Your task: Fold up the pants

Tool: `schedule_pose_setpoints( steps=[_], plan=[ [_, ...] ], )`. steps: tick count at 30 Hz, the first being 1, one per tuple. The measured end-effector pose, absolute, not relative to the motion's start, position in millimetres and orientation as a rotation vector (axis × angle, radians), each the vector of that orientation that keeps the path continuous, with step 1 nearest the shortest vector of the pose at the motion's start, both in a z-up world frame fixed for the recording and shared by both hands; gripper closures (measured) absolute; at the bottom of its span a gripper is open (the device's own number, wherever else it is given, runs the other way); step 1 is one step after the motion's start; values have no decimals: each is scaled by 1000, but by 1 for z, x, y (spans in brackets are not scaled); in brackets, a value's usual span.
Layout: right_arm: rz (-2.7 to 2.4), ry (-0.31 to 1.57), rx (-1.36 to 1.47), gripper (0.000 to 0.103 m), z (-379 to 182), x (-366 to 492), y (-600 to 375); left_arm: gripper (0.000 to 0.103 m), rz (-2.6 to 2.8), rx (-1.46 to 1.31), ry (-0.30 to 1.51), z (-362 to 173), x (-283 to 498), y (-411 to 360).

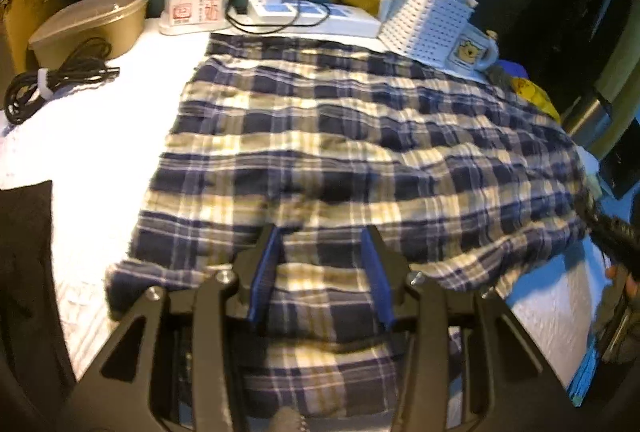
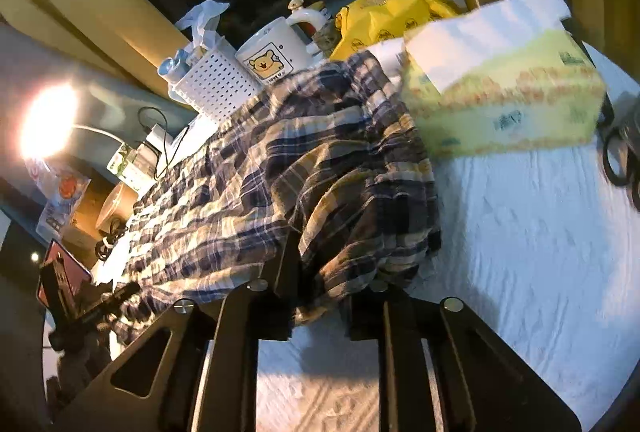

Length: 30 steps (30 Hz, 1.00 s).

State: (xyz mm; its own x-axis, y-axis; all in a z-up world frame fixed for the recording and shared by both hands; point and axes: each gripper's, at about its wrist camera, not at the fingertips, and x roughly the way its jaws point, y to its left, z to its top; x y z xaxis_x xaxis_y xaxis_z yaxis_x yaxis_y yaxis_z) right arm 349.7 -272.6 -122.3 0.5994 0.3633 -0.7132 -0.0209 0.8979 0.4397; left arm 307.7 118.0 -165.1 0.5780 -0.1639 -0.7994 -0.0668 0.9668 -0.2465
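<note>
Plaid pants (image 1: 340, 136) lie beside the bear mug (image 1: 474, 52); your left gripper (image 1: 322, 272) fingers stand apart over them, your right gripper (image 2: 324, 296) fingers slightly apart around their bunched edge.

plaid pants (image 1: 360, 136): woven cloth, matt, crinkled weave, soft folds. counter (image 1: 100, 136) cover: white cloth, matt, faintly ribbed. left claw (image 1: 324, 264): matt black plastic arms, bright metal screw heads, ribbed blue pads on the fingers (image 1: 266, 272). right claw (image 2: 320, 296): same matt black plastic, shiny metal screws. basket (image 1: 430, 28): white perforated plastic, smooth. mug (image 2: 276, 56): glossy glazed ceramic. tissue box (image 2: 508, 92): printed card, slight sheen, soft paper on top. yellow bag (image 2: 384, 16): thin glossy plastic, creased. gold tub (image 1: 92, 24): smooth satin plastic. coiled cable (image 1: 56, 80): black rubbery sheath.
</note>
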Motion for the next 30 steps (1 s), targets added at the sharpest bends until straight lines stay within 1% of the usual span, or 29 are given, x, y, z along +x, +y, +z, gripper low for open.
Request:
schedule_pose_setpoints(
  steps=[3, 4, 5, 6, 7, 8, 10, 13, 16, 18, 20, 21, 22, 23, 24, 25, 26, 27, 30],
  plan=[
    [228, 883, 410, 74, -122, 338, -276, 59, -18, -294, 917, -155, 300, 132],
    [227, 872, 389, 66, -119, 334, -274, 59, -12, -299, 904, -151, 296, 135],
    [229, 859, 354, 55, -115, 329, -270, 59, -7, -303, 889, -148, 292, 139],
    [236, 851, 324, 48, -112, 324, -266, 59, 1, -308, 875, -145, 288, 142],
    [243, 851, 304, 37, -110, 322, -261, 59, 11, -311, 866, -143, 283, 145],
    [249, 859, 292, 31, -110, 320, -258, 59, 16, -314, 859, -142, 280, 148],
    [233, 881, 300, 29, -111, 318, -257, 59, 17, -318, 838, -141, 272, 151],
    [240, 901, 358, 29, -114, 316, -264, 59, 22, -296, 804, -140, 259, 152],
    [219, 928, 400, 29, -124, 324, -270, 58, 14, -288, 809, -141, 256, 149],
    [224, 898, 455, 29, -127, 331, -275, 57, 13, -289, 809, -141, 255, 151],
    [225, 875, 559, 29, -131, 342, -285, 52, 18, -297, 798, -139, 253, 156],
    [225, 863, 624, 32, -134, 348, -291, 47, 20, -302, 791, -138, 252, 158],
    [218, 840, 669, 40, -135, 352, -296, 46, 24, -309, 782, -137, 251, 162],
    [212, 832, 709, 53, -137, 357, -300, 46, 30, -315, 776, -135, 249, 166],
    [212, 833, 745, 60, -140, 363, -303, 45, 36, -317, 771, -135, 248, 169],
    [210, 837, 782, 71, -144, 367, -306, 45, 43, -319, 767, -134, 247, 172],
    [208, 839, 806, 76, -147, 370, -308, 45, 50, -320, 763, -133, 246, 176],
    [205, 838, 816, 77, -148, 371, -308, 45, 56, -320, 761, -133, 246, 178],
    [204, 803, 762, 83, -133, 370, -298, 45, 69, -323, 753, -136, 246, 187]
  ],
)
